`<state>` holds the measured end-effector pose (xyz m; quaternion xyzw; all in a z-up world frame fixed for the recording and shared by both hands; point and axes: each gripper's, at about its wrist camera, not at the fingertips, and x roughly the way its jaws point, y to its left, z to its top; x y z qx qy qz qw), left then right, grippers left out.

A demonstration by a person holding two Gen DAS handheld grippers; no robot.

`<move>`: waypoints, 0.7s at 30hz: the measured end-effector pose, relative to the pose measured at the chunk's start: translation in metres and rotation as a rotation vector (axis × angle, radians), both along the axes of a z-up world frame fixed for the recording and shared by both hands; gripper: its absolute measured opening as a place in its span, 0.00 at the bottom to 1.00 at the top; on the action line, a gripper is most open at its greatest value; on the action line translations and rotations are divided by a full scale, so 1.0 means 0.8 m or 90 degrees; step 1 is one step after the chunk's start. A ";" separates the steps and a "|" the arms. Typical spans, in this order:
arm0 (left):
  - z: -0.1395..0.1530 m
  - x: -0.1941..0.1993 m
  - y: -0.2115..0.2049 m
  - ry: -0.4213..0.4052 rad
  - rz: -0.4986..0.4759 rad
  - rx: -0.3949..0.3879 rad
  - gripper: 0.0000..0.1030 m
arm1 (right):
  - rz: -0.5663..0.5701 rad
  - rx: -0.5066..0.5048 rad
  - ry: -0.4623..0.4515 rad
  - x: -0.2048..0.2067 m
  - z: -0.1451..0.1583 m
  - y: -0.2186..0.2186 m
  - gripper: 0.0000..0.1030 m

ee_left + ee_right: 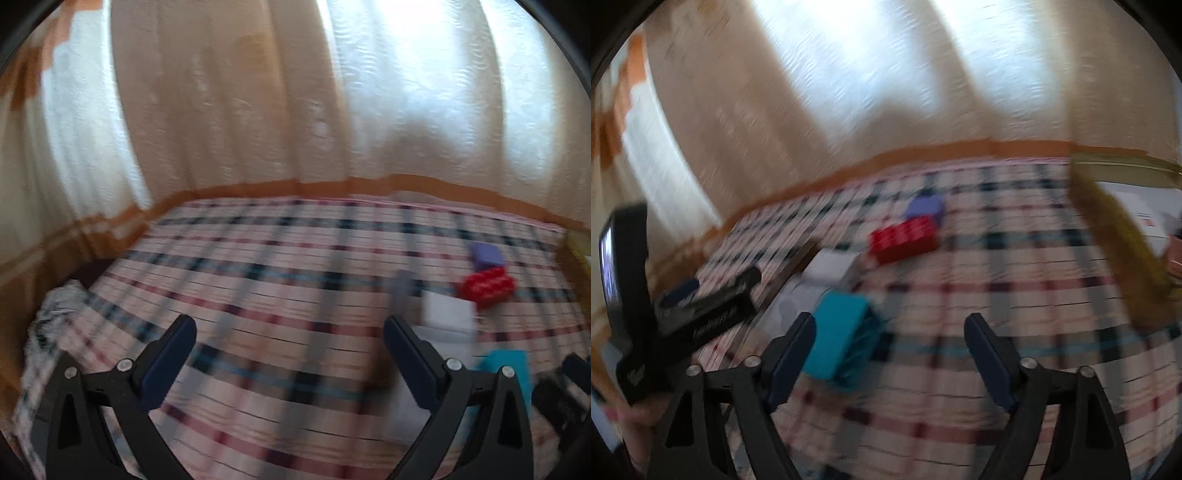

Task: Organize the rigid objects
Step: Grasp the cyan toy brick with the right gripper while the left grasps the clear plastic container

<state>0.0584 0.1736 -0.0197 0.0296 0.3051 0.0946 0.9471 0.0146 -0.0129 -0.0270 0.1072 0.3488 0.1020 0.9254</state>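
Both pictures are smeared with blur, so fine detail is lost. A plaid cloth in pink, dark blue and red covers the surface, and pale curtains hang behind its far edge, where an orange-brown band runs along the fabric.

At the far right stands what looks like a shallow container with a yellowish wall; inside it I can make out something white with a red mark, but what it is I cannot tell.

The loose pieces lie in a row on the right part of the cloth. A red studded brick touches or very nearly touches a purple block behind it. A white block sits just beside the red one on the near side, and a teal block lies nearest, close to the right gripper's left finger. That gripper has its jaws spread wide with nothing between them.

The left gripper is likewise spread wide and empty, over bare plaid well to the left of the blocks. The cloth's left edge drops away, bunched in a fold. Broad open plaid lies between the blocks and the yellowish wall.
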 end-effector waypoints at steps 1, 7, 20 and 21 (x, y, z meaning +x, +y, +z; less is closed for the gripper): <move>0.000 0.000 0.006 -0.001 0.008 -0.004 0.99 | 0.005 -0.005 0.005 0.002 -0.002 0.007 0.79; -0.003 0.001 0.025 0.011 0.002 -0.068 0.99 | 0.056 -0.058 0.066 0.027 -0.018 0.048 0.69; -0.015 -0.008 -0.035 0.112 -0.231 -0.113 0.96 | -0.003 -0.217 0.075 0.050 -0.018 -0.031 0.43; -0.016 -0.013 -0.045 0.114 -0.260 -0.101 0.96 | -0.010 -0.206 0.078 0.050 -0.018 -0.041 0.43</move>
